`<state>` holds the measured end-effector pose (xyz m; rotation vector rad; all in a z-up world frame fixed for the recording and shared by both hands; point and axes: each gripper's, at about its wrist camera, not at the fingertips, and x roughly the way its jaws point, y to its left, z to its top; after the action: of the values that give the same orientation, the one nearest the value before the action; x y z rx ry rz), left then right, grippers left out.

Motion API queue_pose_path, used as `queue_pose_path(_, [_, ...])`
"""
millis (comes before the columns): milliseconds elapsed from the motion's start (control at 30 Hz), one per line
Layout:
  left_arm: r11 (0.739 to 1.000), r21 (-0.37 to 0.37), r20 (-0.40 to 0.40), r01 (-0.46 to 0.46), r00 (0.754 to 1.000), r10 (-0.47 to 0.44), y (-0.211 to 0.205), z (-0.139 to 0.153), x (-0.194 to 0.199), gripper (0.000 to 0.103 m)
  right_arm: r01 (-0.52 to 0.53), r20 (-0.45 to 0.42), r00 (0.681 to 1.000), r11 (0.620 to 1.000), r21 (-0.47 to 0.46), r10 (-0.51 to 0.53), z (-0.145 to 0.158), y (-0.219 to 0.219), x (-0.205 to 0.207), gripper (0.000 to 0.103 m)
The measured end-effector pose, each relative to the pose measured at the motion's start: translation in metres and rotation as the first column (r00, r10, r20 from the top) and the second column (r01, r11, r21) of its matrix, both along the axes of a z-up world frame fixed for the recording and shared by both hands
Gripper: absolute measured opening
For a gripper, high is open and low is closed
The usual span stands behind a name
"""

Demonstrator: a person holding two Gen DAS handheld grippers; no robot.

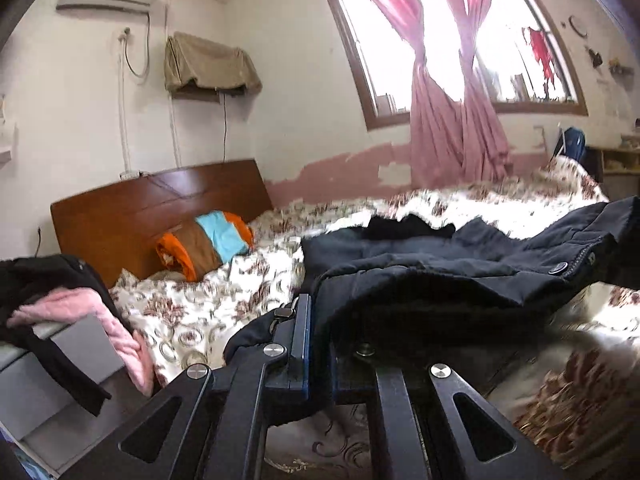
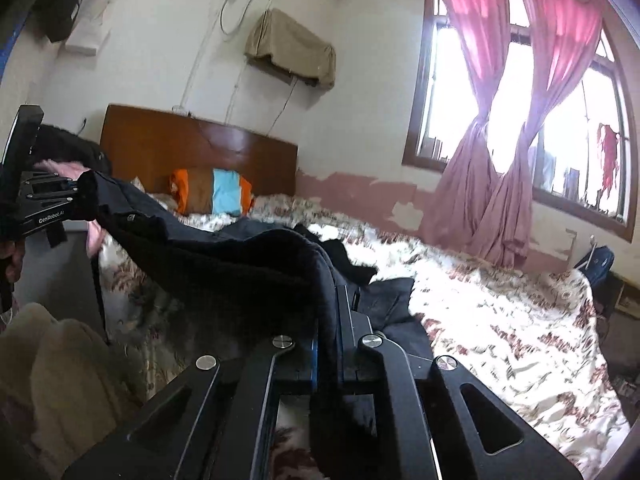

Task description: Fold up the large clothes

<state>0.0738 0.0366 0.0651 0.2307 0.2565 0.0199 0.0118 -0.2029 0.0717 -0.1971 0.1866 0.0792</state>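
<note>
Wide bed (image 1: 224, 296) under a white floral cover, filling the room from the wooden headboard (image 1: 160, 200) toward the window wall with its knotted pink curtains (image 1: 452, 120). On it, partly lifted off the cover, a dark navy coat (image 1: 440, 256), spread broad and low, long axis running across the left wrist view from the clamped hem at lower centre out toward the right edge, snap button and stitched placket facing up near that end. Same coat (image 2: 224, 256) in the right wrist view draped as a hanging span, strung from the near claw up and leftward to the other one, its dark fleecy lining turned toward the lens, the far part still lying on the bed. Striped orange, brown and blue pillow (image 1: 208, 240) against the headboard. Pile of black and pink clothing (image 1: 68, 304) on a grey box at the left, seen plainly only from the left wrist; from the right wrist mostly hidden behind the lifted coat. Left claw (image 1: 316, 320) pinched together on a fold of the coat's edge; also visible from outside at the far left of the right wrist view (image 2: 80, 196), fabric bunched at its tip, a hand on its grip. Right claw (image 2: 336, 316) likewise closed tight on the coat's edge, cloth trailing down between its fingers.
</note>
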Motion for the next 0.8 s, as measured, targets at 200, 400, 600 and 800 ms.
queue_pose_path(200, [1.000,0.002,0.015,0.024,1.000,-0.024,-0.012,0.039,0.011,0.006,0.028,0.056,0.998,1.000,-0.009,-0.028,0.033,-0.006,0.015,0.005])
queue_pose_path(400, [1.000,-0.017,-0.024,0.018,1.000,-0.018,-0.020,0.069,0.064,0.006,0.044,0.088,0.995,0.999,0.005,-0.044,0.059,-0.012,0.066,0.005])
queue_pose_path(600, [1.000,-0.015,-0.038,0.013,0.999,-0.013,-0.029,0.085,0.130,0.006,0.071,0.116,0.991,0.997,0.024,-0.073,0.066,-0.022,0.130,0.005])
queue_pose_path(800, [1.000,-0.024,-0.040,0.010,0.999,-0.011,-0.042,0.087,0.207,0.006,0.101,0.104,0.989,0.994,0.051,-0.106,0.065,-0.033,0.213,0.005])
